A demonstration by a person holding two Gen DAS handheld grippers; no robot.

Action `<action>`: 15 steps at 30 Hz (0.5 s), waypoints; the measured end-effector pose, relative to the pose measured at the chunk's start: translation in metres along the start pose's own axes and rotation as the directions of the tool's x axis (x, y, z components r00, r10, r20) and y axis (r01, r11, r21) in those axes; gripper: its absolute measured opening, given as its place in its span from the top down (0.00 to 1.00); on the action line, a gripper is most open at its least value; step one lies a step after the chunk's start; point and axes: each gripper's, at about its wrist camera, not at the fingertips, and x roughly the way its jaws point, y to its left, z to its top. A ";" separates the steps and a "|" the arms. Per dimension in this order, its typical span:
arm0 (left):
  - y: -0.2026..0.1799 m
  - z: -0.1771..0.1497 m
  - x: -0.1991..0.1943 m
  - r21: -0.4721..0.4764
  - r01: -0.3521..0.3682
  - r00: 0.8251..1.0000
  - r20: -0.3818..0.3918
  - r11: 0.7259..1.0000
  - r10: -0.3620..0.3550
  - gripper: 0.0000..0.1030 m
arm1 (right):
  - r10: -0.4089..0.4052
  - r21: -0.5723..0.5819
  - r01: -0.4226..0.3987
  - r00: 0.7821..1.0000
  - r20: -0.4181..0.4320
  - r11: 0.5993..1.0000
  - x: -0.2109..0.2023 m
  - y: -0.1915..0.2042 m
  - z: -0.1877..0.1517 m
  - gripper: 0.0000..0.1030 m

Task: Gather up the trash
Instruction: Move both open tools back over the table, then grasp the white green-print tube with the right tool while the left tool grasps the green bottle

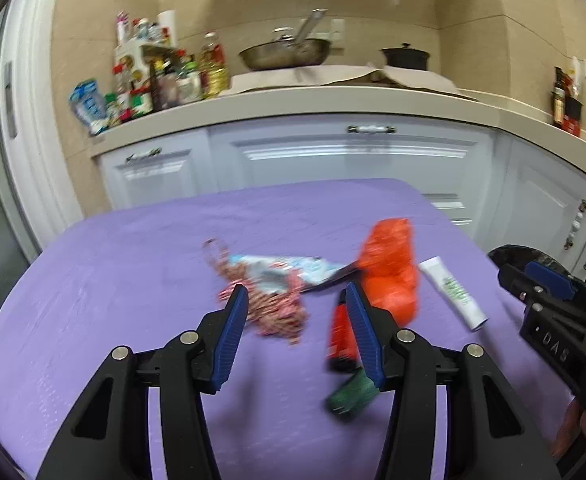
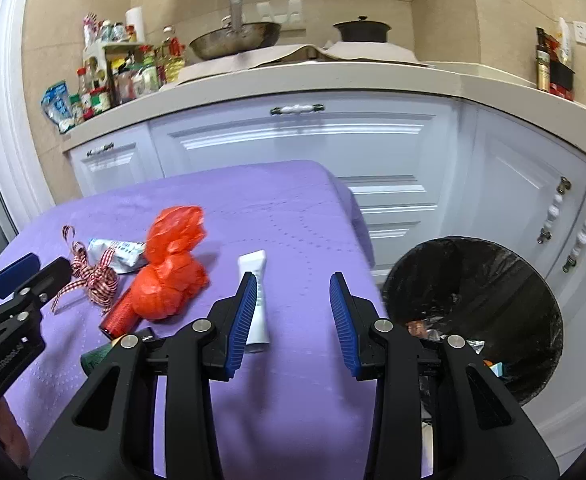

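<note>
Both grippers hang empty over the purple worktop — left gripper spread above the ribbon, right gripper apart by the white tube — and a rushed grab could knock trash short of the bin.

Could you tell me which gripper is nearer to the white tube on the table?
Right. The right gripper hangs just above the white tube, while the left gripper sits over the ribbon and red cylinder, farther away.
</note>
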 end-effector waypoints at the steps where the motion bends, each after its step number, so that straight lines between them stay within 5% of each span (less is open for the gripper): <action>1: 0.006 -0.002 0.001 -0.007 -0.007 1.000 -0.008 1.000 0.007 0.51 | 0.002 -0.003 -0.002 1.000 -0.006 1.000 0.002 0.003 0.001 0.64; 15: 0.040 -0.016 0.015 -0.058 0.015 0.996 -0.087 0.998 -0.020 0.51 | -0.003 -0.023 -0.001 0.984 -0.178 1.000 0.047 0.027 0.004 0.64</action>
